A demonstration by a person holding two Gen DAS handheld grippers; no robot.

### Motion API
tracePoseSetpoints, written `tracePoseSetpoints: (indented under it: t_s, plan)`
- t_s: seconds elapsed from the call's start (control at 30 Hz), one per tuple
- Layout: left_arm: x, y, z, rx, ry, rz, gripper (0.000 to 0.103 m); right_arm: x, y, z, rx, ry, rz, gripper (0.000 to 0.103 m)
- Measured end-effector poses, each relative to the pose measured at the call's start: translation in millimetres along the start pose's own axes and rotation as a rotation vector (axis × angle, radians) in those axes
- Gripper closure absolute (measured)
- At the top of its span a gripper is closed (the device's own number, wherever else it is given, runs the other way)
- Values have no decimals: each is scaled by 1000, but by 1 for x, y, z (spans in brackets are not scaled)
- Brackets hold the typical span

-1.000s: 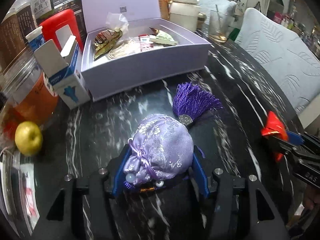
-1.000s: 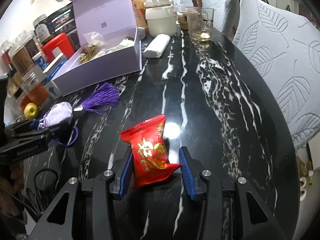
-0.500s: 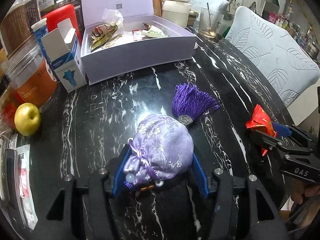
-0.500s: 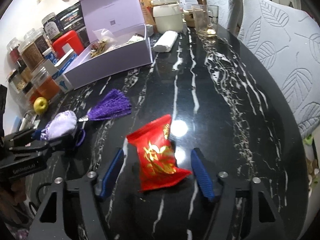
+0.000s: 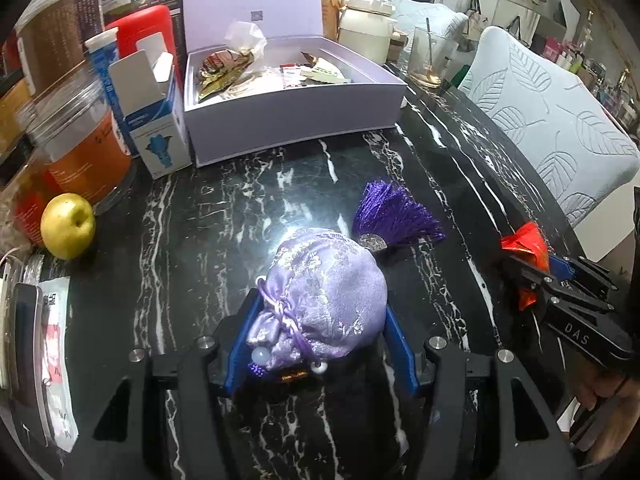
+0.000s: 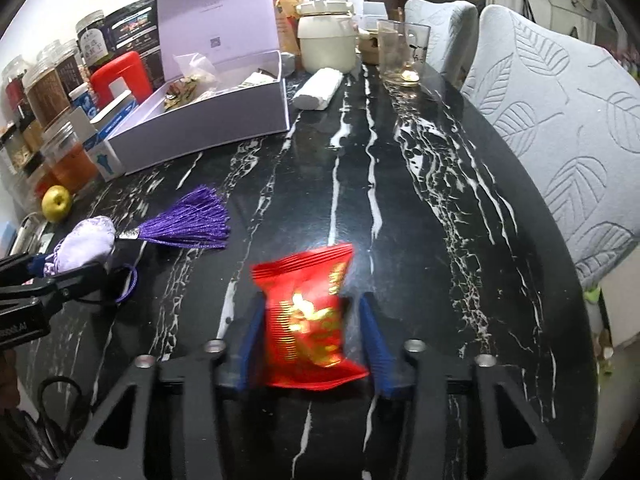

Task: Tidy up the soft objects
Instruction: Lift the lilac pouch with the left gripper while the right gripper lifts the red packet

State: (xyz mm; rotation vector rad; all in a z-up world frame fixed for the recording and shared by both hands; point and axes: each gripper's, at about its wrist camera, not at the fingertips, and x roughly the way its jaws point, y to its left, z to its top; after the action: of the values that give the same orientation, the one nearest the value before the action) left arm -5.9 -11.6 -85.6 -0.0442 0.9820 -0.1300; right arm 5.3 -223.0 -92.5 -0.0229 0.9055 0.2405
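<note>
Jars and a yellow apple crowd the left edge of the black marble tabletop, with a small blue-and-white carton touching the open lavender box behind. Nearer, the left gripper has its blue fingers pressed against both sides of a lilac brocade pouch, whose purple tassel trails forward on the marble. Further right, the right gripper frames a red snack packet; the packet is blurred, its left side against one finger, a sliver of gap showing on the other, so a firm grip cannot be confirmed.
</note>
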Motion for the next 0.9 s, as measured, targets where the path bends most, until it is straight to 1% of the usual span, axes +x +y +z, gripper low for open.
tracePoseSetpoints:
  t_s: [0.03,0.2,0.37,0.5,0.7,0.9]
  plan:
    - [-1,2,0,-7,-2,3,46,0,1,0,-5,1,0,69]
    - [-9,9,-3,-21,-23,23,46,-2,2,-3,-4,-4,-6,71]
    - [-21,11,-7,-26,-52,14,46,-7,10,-8,-14,-5,17,72]
    - [-35,11,-9,-20,-95,21,46,-14,16,-11,-18,-17,44,72]
    - [-63,10,-11,-17,-167,7,46,-33,26,-11,-23,-60,76,72]
    - [-91,5,-9,5,-242,-3,46,-57,41,-7,-71,-117,90,72]
